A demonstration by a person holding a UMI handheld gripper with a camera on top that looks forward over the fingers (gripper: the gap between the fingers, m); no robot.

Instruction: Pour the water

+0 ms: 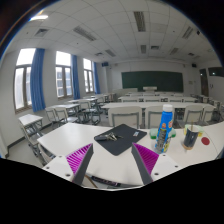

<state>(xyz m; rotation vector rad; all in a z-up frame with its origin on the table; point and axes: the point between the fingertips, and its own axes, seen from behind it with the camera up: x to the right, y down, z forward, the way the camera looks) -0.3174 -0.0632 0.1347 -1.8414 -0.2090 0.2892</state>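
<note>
A classroom with rows of desks, a green chalkboard [152,79] on the far wall and blue-curtained windows [38,78] fills the view, and nearest is a white surface [75,138] carrying the task's things. On it lies a dark flat folder [121,141], just ahead of the fingers and between their lines. Beyond the right finger stands a clear water bottle [166,129] with a blue cap and label, upright, its long axis vertical and its mouth pointing at the ceiling; a small dark cup [190,137] sits just beside it, farther out. The hand-held gripper [114,163] is spread wide and holds nothing, its magenta pads [146,158] apart over the surface's near edge. The bottle stands off the gripper's line, so a straight approach would likely strike the folder or clip the bottle's side and topple it toward the cup. Whether the cap is screwed on is too small to tell; if it is, pouring would fail.
</note>
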